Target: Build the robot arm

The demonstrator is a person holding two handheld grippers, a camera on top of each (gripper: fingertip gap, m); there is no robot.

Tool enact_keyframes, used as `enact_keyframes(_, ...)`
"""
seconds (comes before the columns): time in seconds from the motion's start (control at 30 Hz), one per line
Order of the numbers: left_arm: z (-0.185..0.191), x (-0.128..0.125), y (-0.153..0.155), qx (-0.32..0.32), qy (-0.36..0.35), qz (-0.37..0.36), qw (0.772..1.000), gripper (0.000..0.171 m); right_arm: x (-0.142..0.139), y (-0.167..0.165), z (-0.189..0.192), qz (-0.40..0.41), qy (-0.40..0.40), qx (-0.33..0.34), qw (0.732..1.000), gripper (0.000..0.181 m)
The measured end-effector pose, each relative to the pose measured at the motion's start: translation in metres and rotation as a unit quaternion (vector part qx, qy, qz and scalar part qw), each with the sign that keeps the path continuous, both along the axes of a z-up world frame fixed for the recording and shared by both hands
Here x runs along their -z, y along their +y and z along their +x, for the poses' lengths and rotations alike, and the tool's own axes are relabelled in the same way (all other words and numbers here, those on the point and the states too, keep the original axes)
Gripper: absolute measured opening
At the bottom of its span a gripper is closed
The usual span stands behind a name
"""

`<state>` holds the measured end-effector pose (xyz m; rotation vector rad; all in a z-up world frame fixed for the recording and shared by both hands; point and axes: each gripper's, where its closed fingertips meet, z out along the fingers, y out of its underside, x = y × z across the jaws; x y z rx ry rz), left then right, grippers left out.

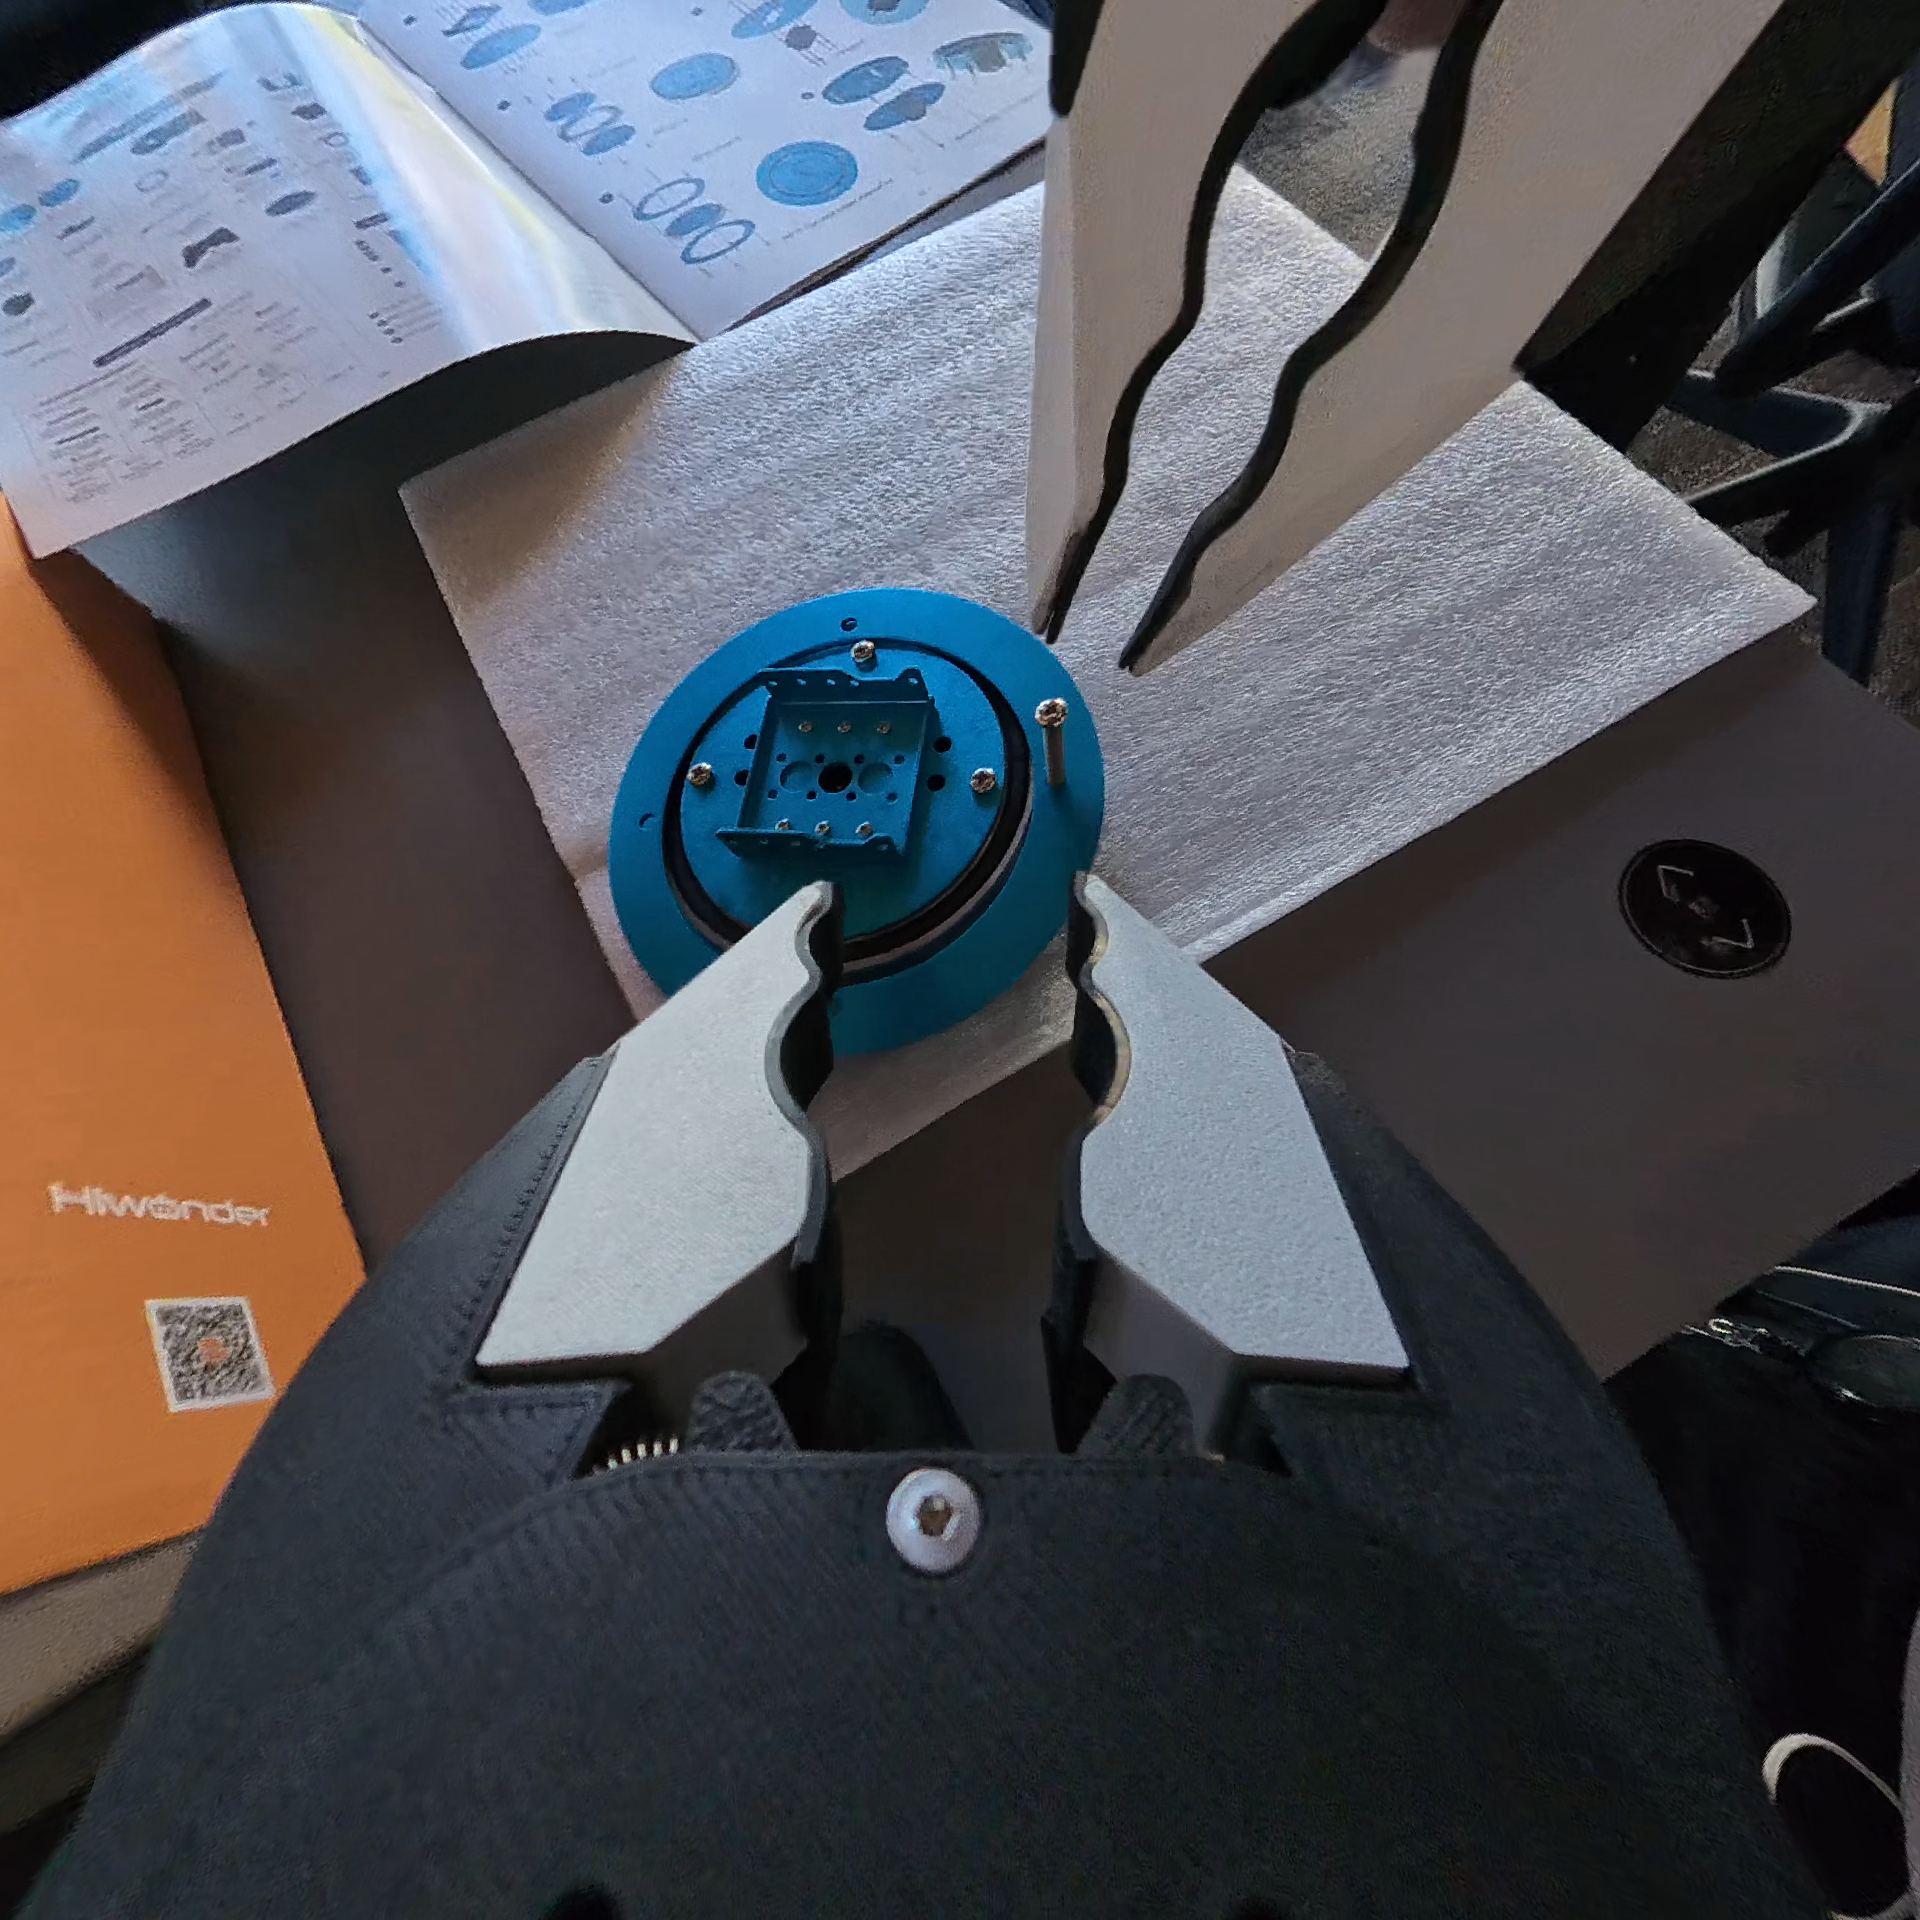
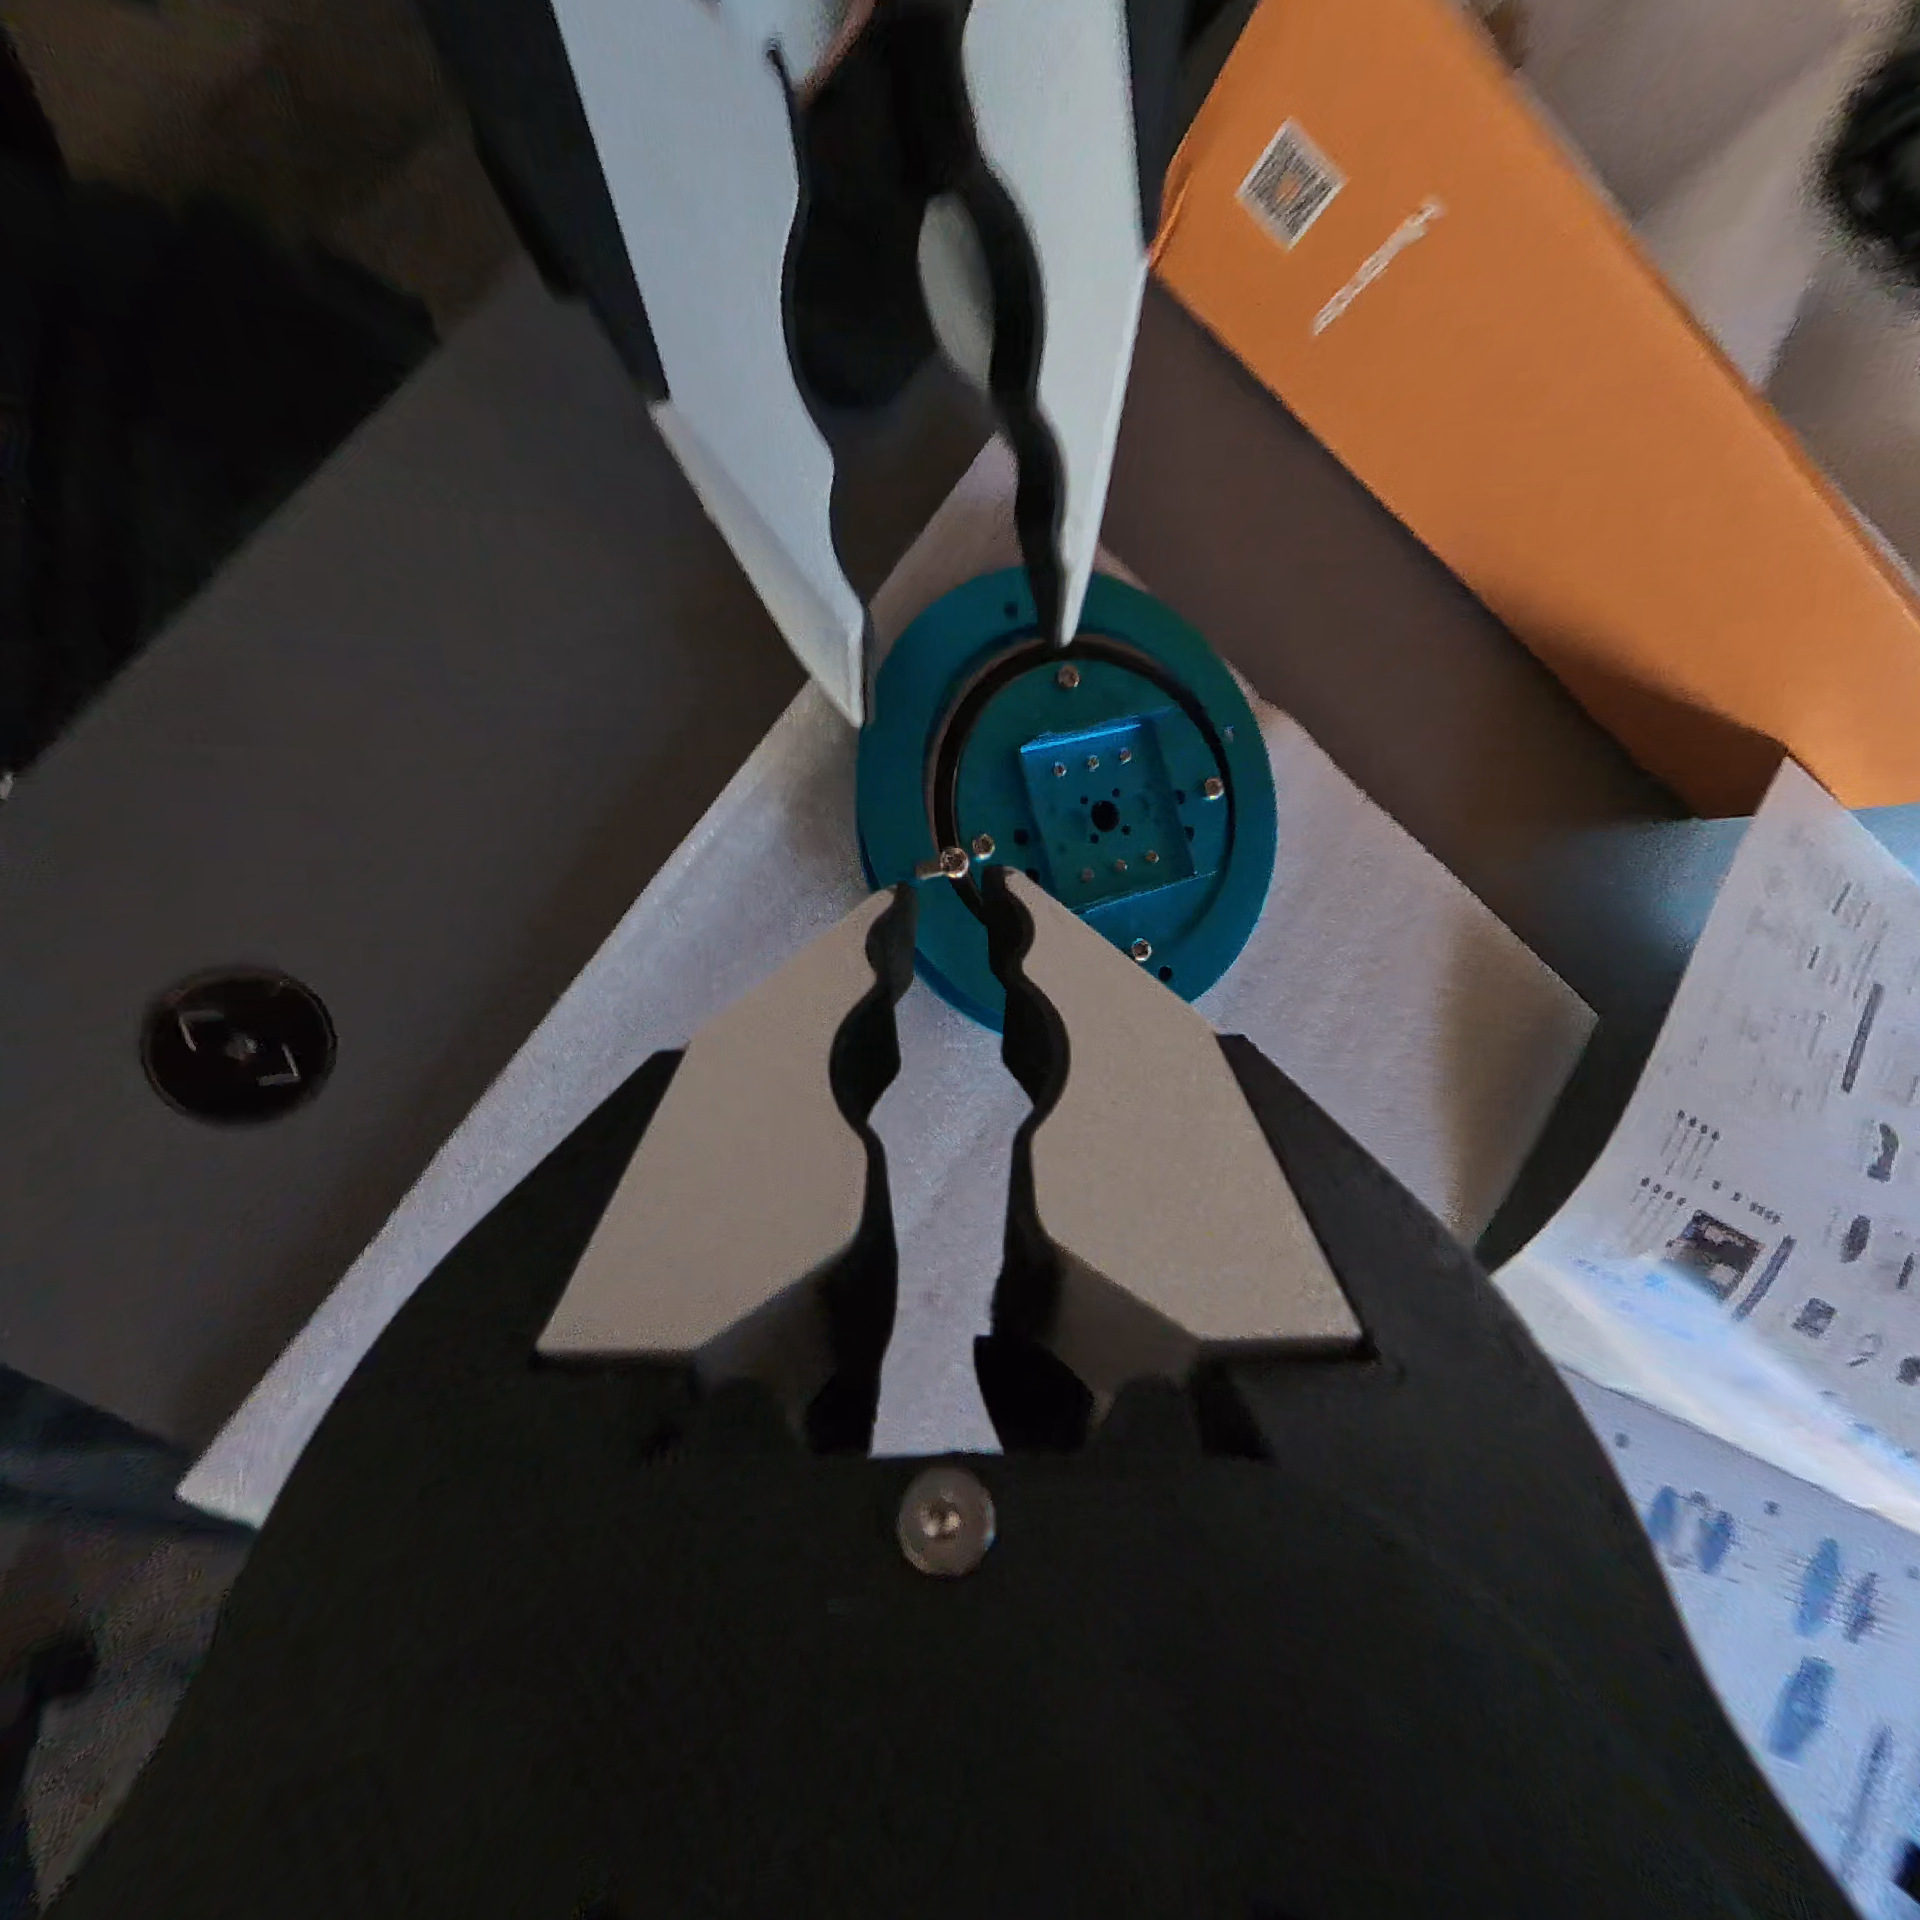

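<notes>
The left gripper (image 1: 951, 899), grey-fingered on a black body, stands with its jaws parted and holding nothing, the fingertips over the near rim of a round blue metal disc assembly (image 1: 1060, 852); whether they touch the rim cannot be told. The disc lies on a white foam sheet (image 1: 1351, 665) spread over a grey tabletop (image 1: 1558, 1091). At the disc's centre sits a square blue bracket (image 1: 831, 764) with small screws, ringed by a black band. A long silver screw (image 1: 1054, 740) stands upright in the outer flange on the right side. The right gripper (image 2: 948, 883), seen in its own view, has its jaws slightly apart, the tips just beside the head of that screw and not closed on it. Beyond the disc lies an open printed manual with blue diagrams (image 1: 582, 135). To the left rests an orange cardboard box (image 1: 114, 987). A round black inset (image 1: 1704, 909) sits in the tabletop at right.
</notes>
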<state>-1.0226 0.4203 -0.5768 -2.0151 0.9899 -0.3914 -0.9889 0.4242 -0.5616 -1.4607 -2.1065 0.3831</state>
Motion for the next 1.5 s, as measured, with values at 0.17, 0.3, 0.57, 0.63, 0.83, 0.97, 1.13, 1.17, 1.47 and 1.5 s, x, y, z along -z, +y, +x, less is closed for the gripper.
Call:
enact_keyframes(0.17,-0.023,-0.008,-0.003,-0.026,-0.011,0.004,1.0,0.042,0.004,0.007,-0.003,0.01,-0.072,-0.035,0.997,0.018)
enact_keyframes(0.3,-0.039,-0.014,-0.005,-0.042,-0.009,0.012,0.999,0.042,0.004,0.006,-0.008,0.001,-0.091,-0.048,0.995,0.017)
enact_keyframes(0.57,-0.056,-0.029,-0.006,-0.058,-0.009,0.029,0.998,0.042,0.013,0.0,-0.008,-0.028,-0.113,-0.047,0.992,0.009)
enact_keyframes(0.63,-0.057,-0.03,-0.007,-0.06,-0.007,0.031,0.998,0.042,0.014,0.001,-0.008,-0.029,-0.116,-0.043,0.992,0.009)
enact_keyframes(0.83,-0.056,-0.03,-0.008,-0.058,-0.006,0.032,0.998,0.042,0.017,0.003,-0.007,-0.039,-0.116,-0.027,0.992,0.007)
enact_keyframes(0.97,-0.055,-0.031,-0.009,-0.057,-0.007,0.032,0.998,0.042,0.018,0.003,-0.009,-0.054,-0.109,-0.01,0.993,0.005)
enact_keyframes(1.13,-0.054,-0.031,-0.009,-0.057,-0.006,0.032,0.998,0.042,0.019,0.003,-0.009,-0.058,-0.109,0.01,0.992,0.005)
enact_keyframes(1.17,-0.054,-0.031,-0.009,-0.056,-0.006,0.033,0.998,0.042,0.019,0.002,-0.009,-0.057,-0.108,0.009,0.992,0.005)
enact_keyframes(1.47,-0.06,-0.036,-0.01,-0.062,-0.011,0.035,0.997,0.043,0.004,0.002,-0.004,-0.041,-0.06,0.024,0.997,0.026)
enact_keyframes(1.5,-0.062,-0.038,-0.01,-0.064,-0.013,0.038,0.997,0.043,-0.003,0.001,-0.001,-0.04,-0.037,0.029,0.998,0.027)
